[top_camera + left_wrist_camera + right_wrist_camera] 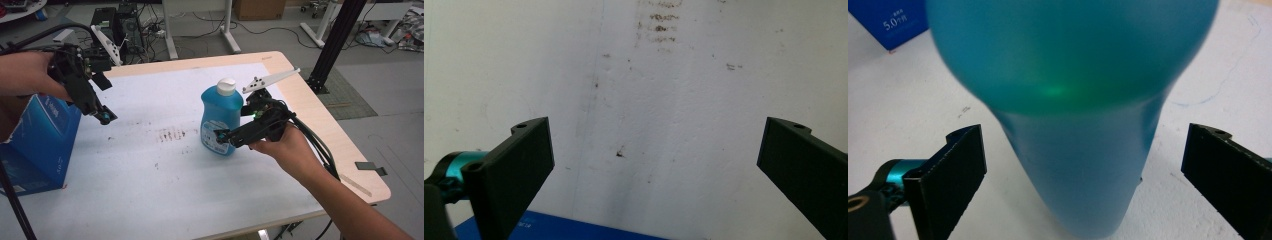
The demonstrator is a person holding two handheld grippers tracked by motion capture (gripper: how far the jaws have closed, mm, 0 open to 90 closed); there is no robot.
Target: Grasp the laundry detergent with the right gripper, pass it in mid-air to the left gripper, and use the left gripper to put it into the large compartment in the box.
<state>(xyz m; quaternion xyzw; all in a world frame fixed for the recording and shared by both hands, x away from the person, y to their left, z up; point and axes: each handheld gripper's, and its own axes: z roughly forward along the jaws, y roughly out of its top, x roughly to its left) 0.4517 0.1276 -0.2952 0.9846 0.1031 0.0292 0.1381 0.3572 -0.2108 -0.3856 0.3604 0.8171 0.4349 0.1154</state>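
A blue detergent bottle (220, 112) with a white cap (226, 86) stands upright on the white table cover (150, 170). My right gripper (220, 136) is level with the bottle's lower body, coming in from its right side. In the right gripper view the bottle (1073, 100) looms close between the two jaws, and the right gripper (1083, 175) is open, with gaps on both sides. My left gripper (105, 118) hangs above the table's left part, pointing down. It stands open (654, 165) over bare, stained cover, with nothing between its jaws.
A blue cardboard box (40, 145) stands at the table's left edge, below the left hand, and shows as a blue box (574, 231) under the left jaws. Brown smudges (172, 134) mark the cover left of the bottle. The wooden table edge (325, 125) runs along the right.
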